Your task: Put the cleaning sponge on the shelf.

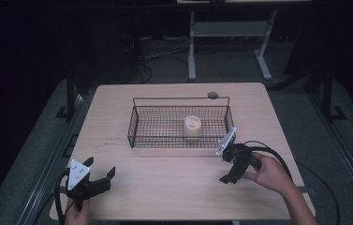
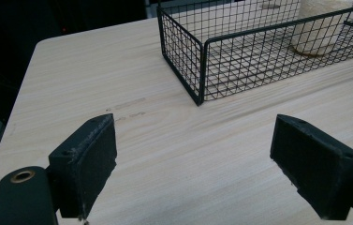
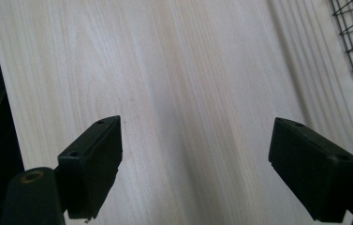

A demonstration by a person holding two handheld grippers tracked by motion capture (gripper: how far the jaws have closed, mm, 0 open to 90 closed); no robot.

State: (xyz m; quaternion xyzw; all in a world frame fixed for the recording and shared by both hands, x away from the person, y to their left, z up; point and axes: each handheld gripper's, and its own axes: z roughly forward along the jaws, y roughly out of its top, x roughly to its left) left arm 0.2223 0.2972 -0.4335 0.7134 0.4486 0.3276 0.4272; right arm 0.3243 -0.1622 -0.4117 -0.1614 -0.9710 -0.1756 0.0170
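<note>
With both grippers' fingers spread and gripping nothing, the right gripper (image 1: 228, 174) is hovering over the counter (image 1: 174, 187) beside the basket (image 1: 134, 127), needing to rise over its rim before nearing the cup (image 1: 192, 127) standing inside.

Bright table (image 1: 174, 187), black surroundings; right gripper view motion-blurred.
</note>
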